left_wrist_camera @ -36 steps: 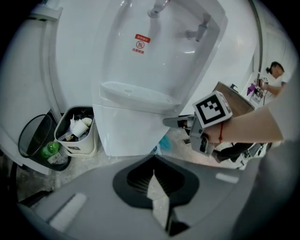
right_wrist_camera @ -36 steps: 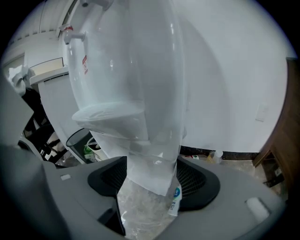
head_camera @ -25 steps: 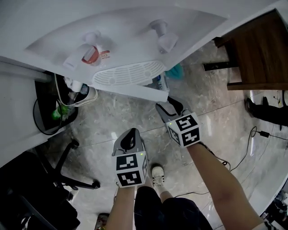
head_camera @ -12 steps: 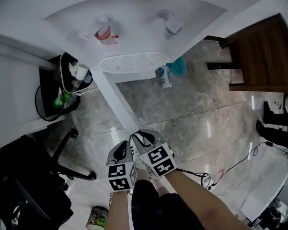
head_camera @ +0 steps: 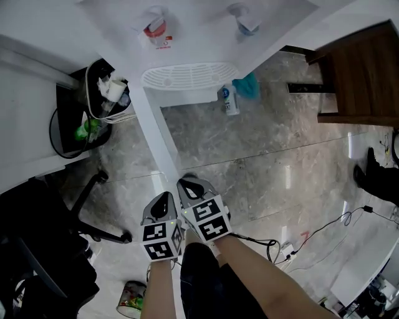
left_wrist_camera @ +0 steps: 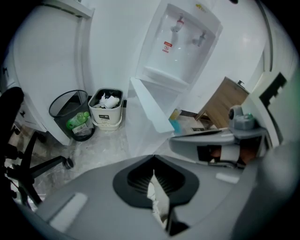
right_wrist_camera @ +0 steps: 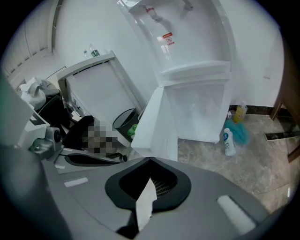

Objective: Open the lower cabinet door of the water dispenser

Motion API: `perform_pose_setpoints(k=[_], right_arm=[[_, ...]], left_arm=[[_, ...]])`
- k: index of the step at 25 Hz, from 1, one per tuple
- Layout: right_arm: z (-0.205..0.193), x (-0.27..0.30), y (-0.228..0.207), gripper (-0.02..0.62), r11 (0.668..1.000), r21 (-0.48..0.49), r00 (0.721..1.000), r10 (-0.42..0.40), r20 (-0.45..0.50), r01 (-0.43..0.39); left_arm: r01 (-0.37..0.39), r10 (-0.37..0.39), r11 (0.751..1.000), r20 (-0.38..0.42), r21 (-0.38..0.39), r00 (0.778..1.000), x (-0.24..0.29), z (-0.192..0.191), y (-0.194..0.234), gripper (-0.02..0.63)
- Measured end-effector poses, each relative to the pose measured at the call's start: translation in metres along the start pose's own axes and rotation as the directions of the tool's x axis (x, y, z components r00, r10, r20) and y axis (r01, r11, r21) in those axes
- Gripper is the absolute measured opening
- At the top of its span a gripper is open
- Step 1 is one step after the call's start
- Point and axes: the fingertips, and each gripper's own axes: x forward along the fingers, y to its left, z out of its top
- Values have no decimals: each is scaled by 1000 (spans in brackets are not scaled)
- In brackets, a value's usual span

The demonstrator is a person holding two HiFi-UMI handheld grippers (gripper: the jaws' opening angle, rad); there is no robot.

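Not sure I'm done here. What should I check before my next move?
1. Door swung open from dispenser: ok.
2. Right hand-held gripper not gripping door: ok; jaws just closed, nothing between them.
3. Left hand-held gripper empty: ok, shut.
4. Bottle clear of door: ok, apart on the floor.
5. Cabinet contents: cannot tell.

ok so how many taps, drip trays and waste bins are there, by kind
taps: 2 (red tap, blue tap)
drip trays: 1 (drip tray)
waste bins: 2 (white bin, black mesh bin)
total: 5
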Motion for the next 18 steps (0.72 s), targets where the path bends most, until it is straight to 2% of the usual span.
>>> perform_pose_setpoints(k=[6,10,13,18], right_arm=[[-3,-66,-25,-8,994,80,997,-76,33,73],[11,-133,-18,-8,996,56,994,-73,76,69],[27,-182,-7,-8,998,28,991,-65,116,62],[39,-241,5,-8,994,91,981,-79,176,63]], left_arm=[[17,-16,1000,-22,24,1000,-27,9,-36,6],[34,-34,999,-14,13,999,-71,25,-74,6],[46,-46,998,7,45,999,-107,42,-98,6],[46,-48,998,37,54,998,-160,57,-124,6]])
